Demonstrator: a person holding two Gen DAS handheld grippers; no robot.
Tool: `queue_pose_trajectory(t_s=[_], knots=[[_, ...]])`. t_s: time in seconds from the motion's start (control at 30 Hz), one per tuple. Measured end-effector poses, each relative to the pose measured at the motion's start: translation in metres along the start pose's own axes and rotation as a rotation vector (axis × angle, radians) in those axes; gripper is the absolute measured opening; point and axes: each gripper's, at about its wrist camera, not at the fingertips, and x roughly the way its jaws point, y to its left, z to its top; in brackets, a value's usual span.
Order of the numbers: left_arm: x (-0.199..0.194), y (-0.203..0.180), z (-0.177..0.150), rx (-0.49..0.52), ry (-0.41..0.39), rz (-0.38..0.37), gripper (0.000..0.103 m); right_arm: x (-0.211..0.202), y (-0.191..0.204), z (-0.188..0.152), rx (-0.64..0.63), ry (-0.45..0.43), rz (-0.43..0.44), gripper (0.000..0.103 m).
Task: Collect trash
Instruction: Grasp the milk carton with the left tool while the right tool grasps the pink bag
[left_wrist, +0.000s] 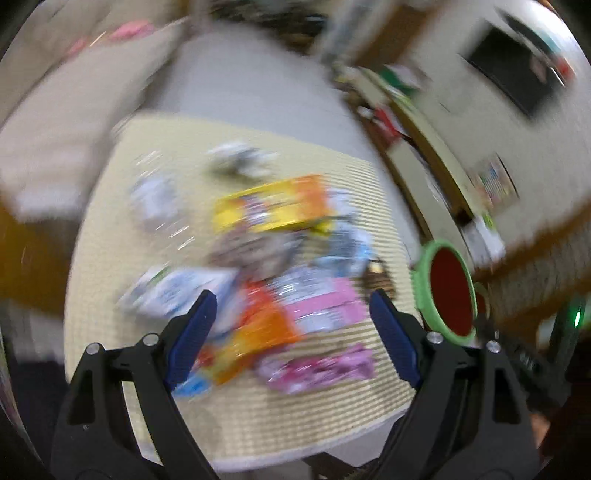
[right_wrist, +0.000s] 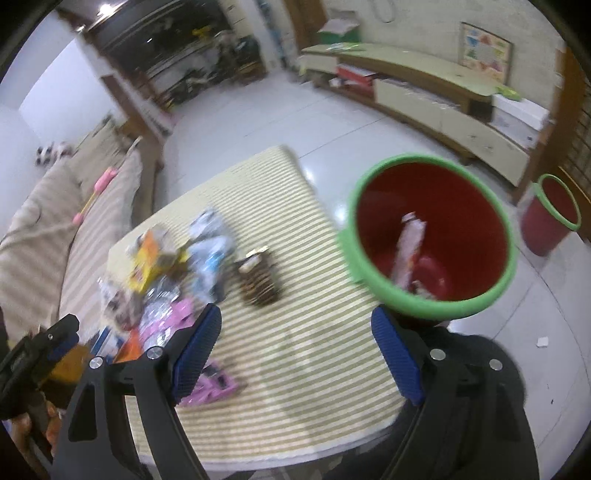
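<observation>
A heap of wrappers lies on the striped table mat (left_wrist: 258, 424): a yellow-orange box (left_wrist: 273, 203), an orange packet (left_wrist: 262, 325), pink wrappers (left_wrist: 321, 369). My left gripper (left_wrist: 291, 299) hangs open above the heap and grips nothing; this view is blurred. My right gripper (right_wrist: 295, 314) is open and empty over the mat's (right_wrist: 314, 369) near right part. A brown striped packet (right_wrist: 258, 280) lies ahead of it and a pink wrapper (right_wrist: 214, 387) sits by its left finger. A red bin with a green rim (right_wrist: 436, 310) stands beside the table with wrappers (right_wrist: 410, 247) inside; its rim (left_wrist: 421, 288) also shows at right.
A second red bin (right_wrist: 550, 218) stands on the floor at far right. A beige striped sofa (right_wrist: 44, 236) runs along the left of the table. A low cabinet (right_wrist: 443, 103) lines the back wall. White tiled floor (right_wrist: 277, 110) lies beyond the table.
</observation>
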Motion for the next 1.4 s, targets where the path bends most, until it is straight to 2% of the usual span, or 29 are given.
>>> queue_pose_trajectory(t_s=[0.1, 0.2, 0.3, 0.43, 0.5, 0.63, 0.73, 0.8, 0.87, 0.93, 1.0, 1.03, 1.17, 1.27, 1.3, 1.37, 1.4], knots=[[-0.007, 0.052, -0.009, -0.198, 0.017, -0.018, 0.082, 0.008, 0.020, -0.007, -0.028, 0.024, 0.022, 0.081], [0.003, 0.098, -0.019, -0.432, 0.067, -0.112, 0.082, 0.013, 0.038, -0.011, -0.057, 0.043, 0.040, 0.081], [0.022, 0.125, -0.026, -0.625, 0.108, -0.226, 0.082, 0.014, 0.048, -0.015, -0.077, 0.049, 0.053, 0.081], [0.050, 0.144, -0.027, -0.811, 0.146, -0.343, 0.082, 0.010, 0.059, -0.022, -0.096, 0.042, 0.064, 0.081], [0.062, 0.146, -0.023, -0.867, 0.162, -0.379, 0.082, 0.009, 0.062, -0.025, -0.101, 0.041, 0.064, 0.081], [0.076, 0.142, -0.019, -0.907, 0.183, -0.419, 0.081, 0.010, 0.064, -0.031, -0.101, 0.049, 0.064, 0.081], [0.079, 0.142, -0.024, -0.900, 0.199, -0.439, 0.049, 0.010, 0.067, -0.034, -0.104, 0.052, 0.068, 0.081], [0.080, 0.139, -0.025, -0.895, 0.202, -0.439, 0.045, 0.011, 0.070, -0.037, -0.111, 0.054, 0.072, 0.081], [0.076, 0.138, -0.024, -0.878, 0.194, -0.446, 0.026, 0.013, 0.072, -0.038, -0.112, 0.059, 0.077, 0.081], [0.068, 0.138, -0.021, -0.842, 0.176, -0.428, 0.019, 0.015, 0.074, -0.039, -0.108, 0.066, 0.086, 0.081], [0.058, 0.139, -0.017, -0.782, 0.161, -0.400, 0.001, 0.018, 0.076, -0.041, -0.104, 0.076, 0.094, 0.081], [0.055, 0.139, -0.016, -0.755, 0.159, -0.389, 0.000, 0.020, 0.077, -0.041, -0.105, 0.081, 0.097, 0.081], [0.046, 0.132, -0.010, -0.653, 0.164, -0.329, 0.000, 0.029, 0.086, -0.044, -0.127, 0.106, 0.107, 0.081], [0.053, 0.132, -0.013, -0.664, 0.195, -0.348, 0.006, 0.045, 0.089, -0.042, -0.091, 0.154, 0.161, 0.082], [0.055, 0.134, -0.018, -0.669, 0.201, -0.350, 0.011, 0.050, 0.088, -0.041, -0.070, 0.169, 0.178, 0.082], [0.059, 0.137, -0.026, -0.697, 0.202, -0.362, 0.048, 0.064, 0.090, -0.036, -0.020, 0.196, 0.221, 0.082], [0.061, 0.140, -0.026, -0.708, 0.199, -0.372, 0.052, 0.072, 0.092, -0.033, 0.006, 0.203, 0.237, 0.082]])
